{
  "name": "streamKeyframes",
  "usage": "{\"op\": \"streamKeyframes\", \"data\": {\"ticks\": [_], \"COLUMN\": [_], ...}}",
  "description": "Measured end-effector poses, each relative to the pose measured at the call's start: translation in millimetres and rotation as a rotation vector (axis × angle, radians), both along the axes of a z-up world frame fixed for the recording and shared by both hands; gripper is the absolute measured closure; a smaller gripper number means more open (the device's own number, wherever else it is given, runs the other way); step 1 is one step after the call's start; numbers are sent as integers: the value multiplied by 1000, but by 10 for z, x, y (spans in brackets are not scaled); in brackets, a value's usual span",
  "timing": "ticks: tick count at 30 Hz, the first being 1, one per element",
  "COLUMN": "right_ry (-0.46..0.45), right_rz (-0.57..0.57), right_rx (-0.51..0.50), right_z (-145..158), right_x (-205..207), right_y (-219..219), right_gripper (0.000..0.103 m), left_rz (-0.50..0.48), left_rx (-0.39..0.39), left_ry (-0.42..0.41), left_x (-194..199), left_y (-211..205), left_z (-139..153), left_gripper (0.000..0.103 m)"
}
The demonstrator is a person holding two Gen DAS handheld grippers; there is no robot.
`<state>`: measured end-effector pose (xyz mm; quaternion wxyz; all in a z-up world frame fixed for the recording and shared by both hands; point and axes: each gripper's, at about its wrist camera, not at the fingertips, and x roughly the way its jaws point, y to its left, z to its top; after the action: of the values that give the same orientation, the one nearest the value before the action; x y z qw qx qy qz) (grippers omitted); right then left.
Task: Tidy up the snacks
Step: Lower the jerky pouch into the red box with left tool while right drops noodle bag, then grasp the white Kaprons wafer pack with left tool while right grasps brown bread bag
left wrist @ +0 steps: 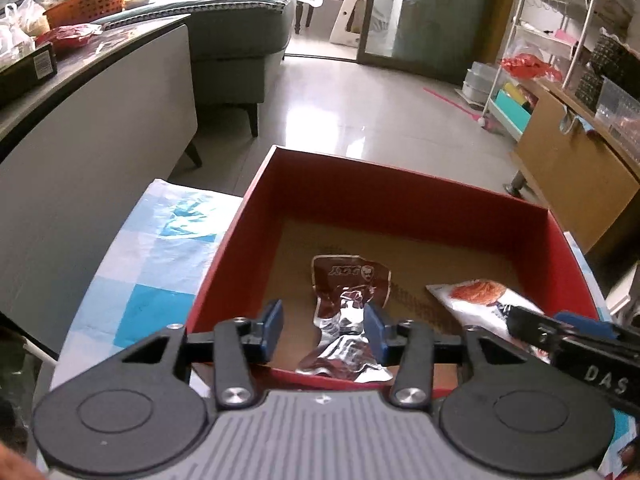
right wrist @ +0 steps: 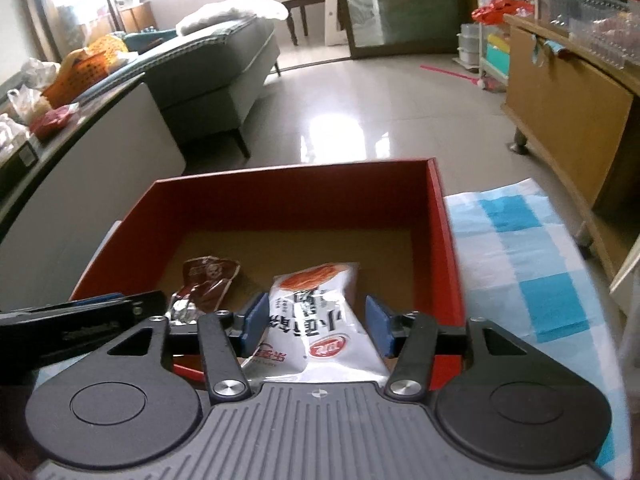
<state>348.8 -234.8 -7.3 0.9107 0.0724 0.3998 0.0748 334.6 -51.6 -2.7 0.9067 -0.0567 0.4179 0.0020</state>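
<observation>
A red cardboard box stands on a blue-checked cloth. Inside, a brown and silver snack packet lies with its near end over the front rim. My left gripper is open around that end; the left pad stands clear and the right pad is at the packet's edge. A white packet with an orange picture lies in the box beside the brown packet. It sits between the fingers of my right gripper, which is open, its pads not pressing. The right gripper's finger shows at the right of the left wrist view.
A grey sofa stands beyond the box across a tiled floor. At the left is a dark counter with an orange basket and bags. A wooden cabinet and a white shelf cart stand at the right.
</observation>
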Motion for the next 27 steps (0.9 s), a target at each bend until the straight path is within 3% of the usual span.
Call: {"op": "streamKeyframes", "data": {"ticks": [2, 6, 20, 23, 27], "right_ry": [9, 39, 131, 112, 60], "right_rz": [-8, -15, -1, 4, 7], "right_rx": [-12, 2, -32, -28, -11], "right_z": [-19, -69, -28, 21, 211], "right_x": [-4, -15, -293, -376, -525], "right_y": [-28, -72, -77, -88, -105], "right_gripper": [34, 34, 31, 30, 31], "left_rz": [6, -20, -63, -55, -40], "left_rx": [53, 87, 28, -29, -42], "left_ry": [7, 34, 144, 144, 117], "left_x": [-22, -69, -422, -513, -665], "left_y": [-11, -54, -23, 36, 79], "left_z": [-12, -11, 73, 99, 222], "left_gripper": [60, 59, 59, 59, 59]}}
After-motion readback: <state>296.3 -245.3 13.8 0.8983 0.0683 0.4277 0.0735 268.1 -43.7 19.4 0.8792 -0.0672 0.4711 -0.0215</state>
